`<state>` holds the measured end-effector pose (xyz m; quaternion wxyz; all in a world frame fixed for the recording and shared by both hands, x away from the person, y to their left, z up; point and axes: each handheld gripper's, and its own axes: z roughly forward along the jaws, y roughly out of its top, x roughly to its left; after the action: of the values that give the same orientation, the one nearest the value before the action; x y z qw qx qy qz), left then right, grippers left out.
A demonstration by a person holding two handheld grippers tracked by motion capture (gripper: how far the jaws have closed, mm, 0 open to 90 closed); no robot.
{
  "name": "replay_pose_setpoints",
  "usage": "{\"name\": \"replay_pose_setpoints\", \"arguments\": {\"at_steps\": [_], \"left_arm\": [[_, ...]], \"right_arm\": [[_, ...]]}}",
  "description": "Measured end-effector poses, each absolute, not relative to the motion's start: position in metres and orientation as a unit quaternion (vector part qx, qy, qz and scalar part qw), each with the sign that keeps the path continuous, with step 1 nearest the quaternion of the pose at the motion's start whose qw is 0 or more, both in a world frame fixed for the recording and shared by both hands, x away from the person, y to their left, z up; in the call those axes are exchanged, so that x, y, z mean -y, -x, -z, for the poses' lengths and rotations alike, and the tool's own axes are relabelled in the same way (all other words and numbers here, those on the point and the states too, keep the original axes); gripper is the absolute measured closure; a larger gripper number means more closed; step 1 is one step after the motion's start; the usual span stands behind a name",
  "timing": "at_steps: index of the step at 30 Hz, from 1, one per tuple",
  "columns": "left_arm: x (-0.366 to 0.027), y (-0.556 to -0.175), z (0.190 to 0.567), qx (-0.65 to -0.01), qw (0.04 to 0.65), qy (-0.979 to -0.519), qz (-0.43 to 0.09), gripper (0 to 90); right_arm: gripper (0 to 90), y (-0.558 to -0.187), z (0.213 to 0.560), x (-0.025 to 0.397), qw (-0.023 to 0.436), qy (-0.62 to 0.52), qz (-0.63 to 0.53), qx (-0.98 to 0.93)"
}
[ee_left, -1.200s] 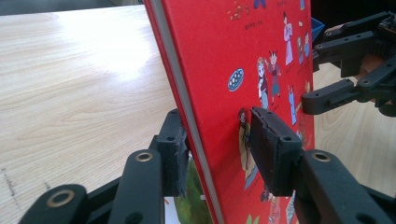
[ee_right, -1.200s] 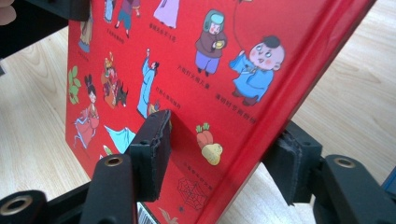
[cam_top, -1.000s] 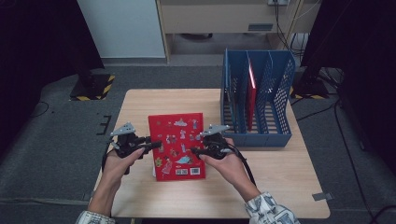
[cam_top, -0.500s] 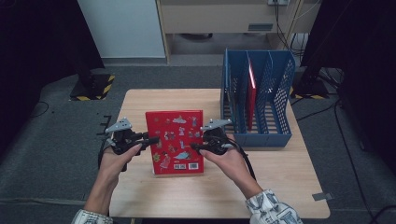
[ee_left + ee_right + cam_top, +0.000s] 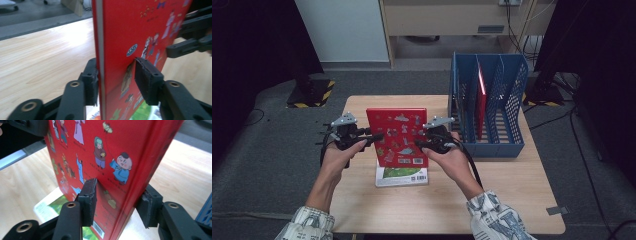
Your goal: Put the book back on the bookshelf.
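Note:
A red picture book (image 5: 398, 134) is held tilted up above the wooden table (image 5: 512, 190), its cover toward the high view. My left gripper (image 5: 374, 136) is shut on its left edge; in the left gripper view the pads (image 5: 146, 77) squeeze the book (image 5: 125, 30) by its spine. On the right edge my right gripper (image 5: 418, 145) is shut as well, and in the right gripper view the book (image 5: 100, 150) sits between both pads (image 5: 88, 200). Under it a book with a green cover (image 5: 402, 176) lies flat on the table.
A blue slotted file rack (image 5: 512, 100) stands at the table's back right, close to my right hand. Another red book (image 5: 481, 100) stands upright in one of its slots. Bare wood lies to the left and along the front edge.
Both grippers have lifted the red book and tipped it up from lying flat. The green-covered book beneath it has come into sight.

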<state>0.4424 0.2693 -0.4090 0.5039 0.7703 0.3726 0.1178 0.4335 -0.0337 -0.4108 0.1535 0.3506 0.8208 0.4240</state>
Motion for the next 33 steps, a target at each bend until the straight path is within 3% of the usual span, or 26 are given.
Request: {"name": "replay_pose_setpoints", "arguments": {"at_steps": [15,27,33], "left_arm": [[-0.262,-0.461,0.404,-0.360,0.499,-0.776,-0.140,49.3],[-0.266,-0.454,0.408,-0.348,0.508,-0.774,-0.146,47.2],[-0.262,-0.450,0.407,-0.342,0.509,-0.776,-0.144,40.5]], "right_arm": [[55.8,-0.442,0.411,0.033,0.183,-0.356,-0.435,-0.807],[62.0,-0.431,0.407,0.038,0.171,-0.335,-0.439,-0.816],[64.9,-0.420,0.401,0.041,0.171,-0.316,-0.450,-0.818]]}}
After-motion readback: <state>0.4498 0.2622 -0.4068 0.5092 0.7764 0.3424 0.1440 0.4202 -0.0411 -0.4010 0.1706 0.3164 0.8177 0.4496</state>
